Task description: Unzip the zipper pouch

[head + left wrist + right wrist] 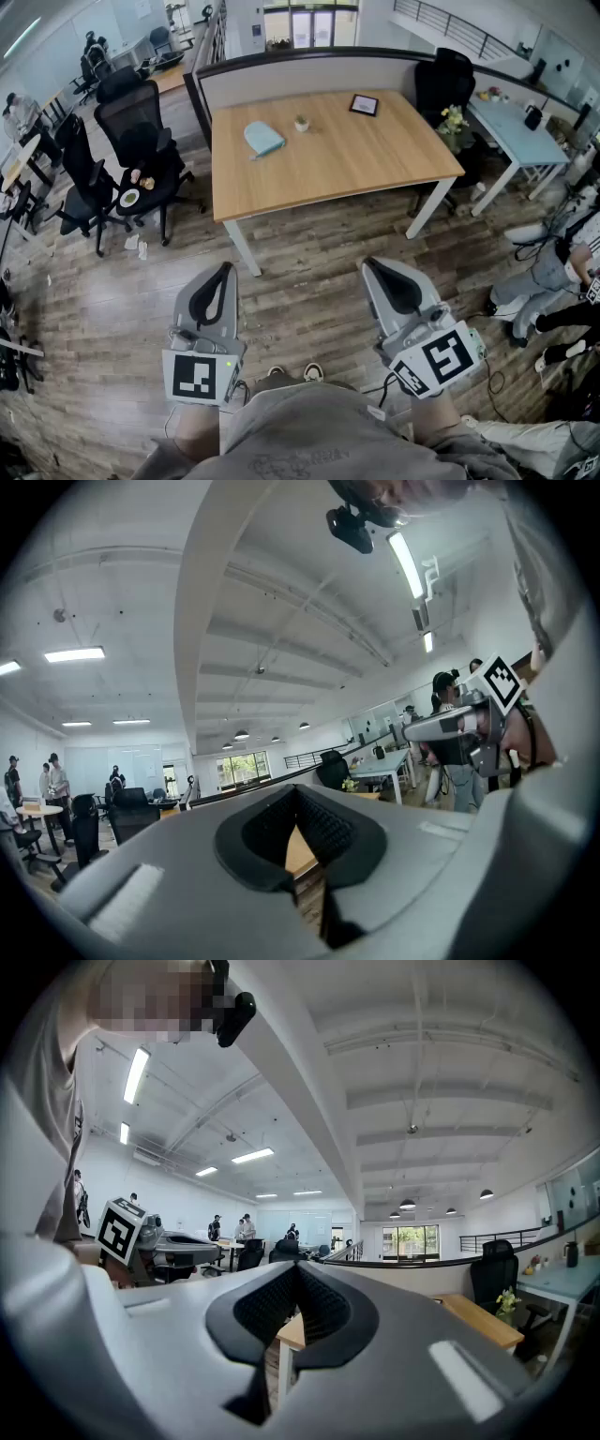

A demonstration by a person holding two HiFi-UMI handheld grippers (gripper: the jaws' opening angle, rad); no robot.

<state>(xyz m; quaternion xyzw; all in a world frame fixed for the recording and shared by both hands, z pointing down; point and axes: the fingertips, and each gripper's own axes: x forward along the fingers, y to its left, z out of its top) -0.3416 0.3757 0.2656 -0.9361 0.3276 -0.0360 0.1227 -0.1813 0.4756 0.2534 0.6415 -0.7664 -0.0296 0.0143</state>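
The zipper pouch (263,139), light blue and flat, lies on the far left part of the wooden table (375,159). Both grippers hang over the floor close to the person's body, well short of the table. In the head view my left gripper (223,269) is shut with nothing between its jaws, and my right gripper (372,265) is shut and empty too. In the left gripper view the left gripper (298,797) points level across the room, jaws together. In the right gripper view the right gripper (298,1274) does the same. The pouch shows in neither gripper view.
A small potted plant (301,123) and a dark framed tablet (364,105) stand on the table near its far edge. Black office chairs (141,141) stand left of the table. A light blue desk (520,127) and seated people (553,272) are at the right.
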